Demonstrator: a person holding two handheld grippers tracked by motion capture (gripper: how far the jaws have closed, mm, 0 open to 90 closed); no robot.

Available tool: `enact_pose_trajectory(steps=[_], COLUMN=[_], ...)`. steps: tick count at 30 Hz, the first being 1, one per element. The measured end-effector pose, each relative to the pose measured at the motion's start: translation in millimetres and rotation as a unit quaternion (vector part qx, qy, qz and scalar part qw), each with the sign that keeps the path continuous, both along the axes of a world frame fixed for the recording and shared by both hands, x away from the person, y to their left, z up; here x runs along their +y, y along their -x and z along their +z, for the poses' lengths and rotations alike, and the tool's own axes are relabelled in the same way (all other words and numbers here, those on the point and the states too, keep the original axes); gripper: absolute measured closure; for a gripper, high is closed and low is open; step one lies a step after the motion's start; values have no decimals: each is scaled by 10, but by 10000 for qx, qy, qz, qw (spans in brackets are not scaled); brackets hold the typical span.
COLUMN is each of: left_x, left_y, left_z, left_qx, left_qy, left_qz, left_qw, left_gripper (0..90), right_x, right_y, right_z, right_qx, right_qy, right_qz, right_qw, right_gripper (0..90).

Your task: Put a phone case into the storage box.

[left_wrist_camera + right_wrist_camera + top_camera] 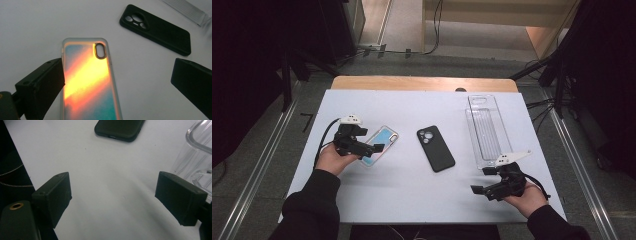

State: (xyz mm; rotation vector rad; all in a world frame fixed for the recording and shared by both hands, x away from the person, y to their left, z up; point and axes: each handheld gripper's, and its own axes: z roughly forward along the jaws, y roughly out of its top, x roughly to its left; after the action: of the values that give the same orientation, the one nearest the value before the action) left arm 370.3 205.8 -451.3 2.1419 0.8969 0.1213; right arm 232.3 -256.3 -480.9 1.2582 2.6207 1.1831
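The white bench (412, 190) carries three things, and the work in hand seems to be with the phone cases on it. The largest thing is the clear plastic tray (484, 131), which lies just beyond the right tongs (488, 180) and a little to their outer side; in the right gripper view its ribbed wall rises close beside one jaw. The black phone case (435, 148) lies flat, camera holes up, between the two tongs and apart from both. The iridescent phone case (381, 145) lies directly in front of the left tongs (374, 148), flat on the bench, its camera hole at the far end. In the left gripper view the left tongs (117, 82) are spread wide: one jaw stands just at the long edge of the iridescent phone case (87, 82), the other is well apart on bare bench, so nothing is pinched. The right tongs (112, 200) are also spread, with only bare bench between the jaws. To do this step well, I judge the left tongs should be centred over the case, so that both jaws meet its two long edges at the same time. The case is thin and smooth, so a low, level approach is wise; a one-sided push could make it slide or turn.
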Motion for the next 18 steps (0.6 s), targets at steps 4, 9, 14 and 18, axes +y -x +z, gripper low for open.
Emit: enact_pose_trajectory(steps=[4,9,14,18], left_x=[-50,-86,-98,-108], left_y=[-80,-146,-157,-173], left_z=[-42,-61,-104,-163], left_qx=[33,-63,-9,112], left_qy=[-84,-78,-196,-179], left_qz=[91,94,39,148], left_qw=[9999,9999,9998,9997], left_gripper=[0,0,0,0], right_x=[0,1,-4,0], right_y=[-1,-1,3,4], right_z=[-1,-1,-1,-2], right_qx=[-3,-4,-3,-14], right_qy=[4,5,5,5], right_qz=[4,9,7,25], right_qw=[10000,10000,10000,10000], right_gripper=[119,119,119,118])
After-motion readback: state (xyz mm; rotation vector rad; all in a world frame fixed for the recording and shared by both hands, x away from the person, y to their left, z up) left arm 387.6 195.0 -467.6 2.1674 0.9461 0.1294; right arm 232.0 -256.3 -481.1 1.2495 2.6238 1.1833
